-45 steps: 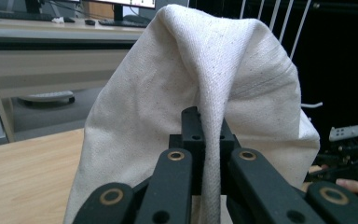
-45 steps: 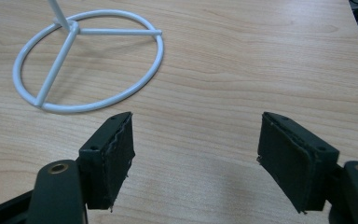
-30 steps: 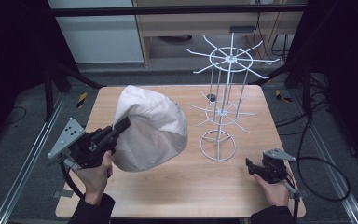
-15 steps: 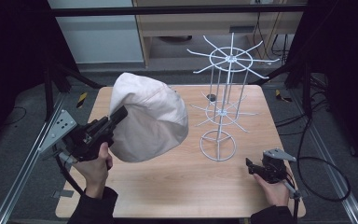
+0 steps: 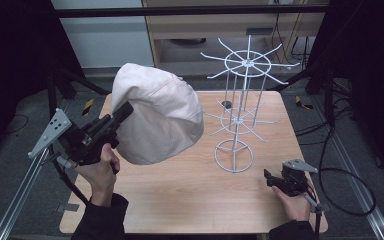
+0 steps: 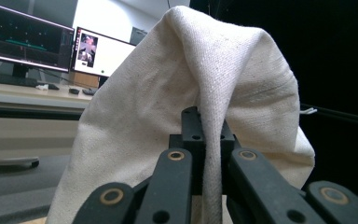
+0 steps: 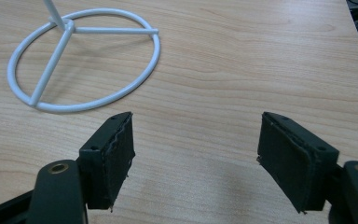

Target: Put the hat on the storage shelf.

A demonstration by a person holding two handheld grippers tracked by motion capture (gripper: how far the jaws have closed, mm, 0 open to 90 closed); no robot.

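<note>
A cream cloth hat (image 5: pixel 157 117) hangs in the air over the left half of the wooden table (image 5: pixel 190 200), lifted off it. My left gripper (image 5: pixel 122 112) is shut on the hat's edge; in the left gripper view a fold of the cloth hat (image 6: pixel 223 93) runs down between the closed jaws of my left gripper (image 6: pixel 209 135). A white wire rack (image 5: pixel 240 115) with spoked arms stands right of centre. My right gripper (image 5: pixel 269 177) rests low at the table's front right, open and holding nothing. In the right gripper view my right gripper (image 7: pixel 196 149) faces the rack's ring base (image 7: pixel 81 60).
A small dark object (image 5: pixel 226 104) lies on the table behind the rack. Metal frame rails (image 5: pixel 20 185) run along both sides. Monitors (image 6: pixel 51 46) stand on a desk in the left gripper view. Bare wood lies between the two hands.
My left gripper has raised the hat higher and a little to the right, off the table. The right gripper has stayed still.
</note>
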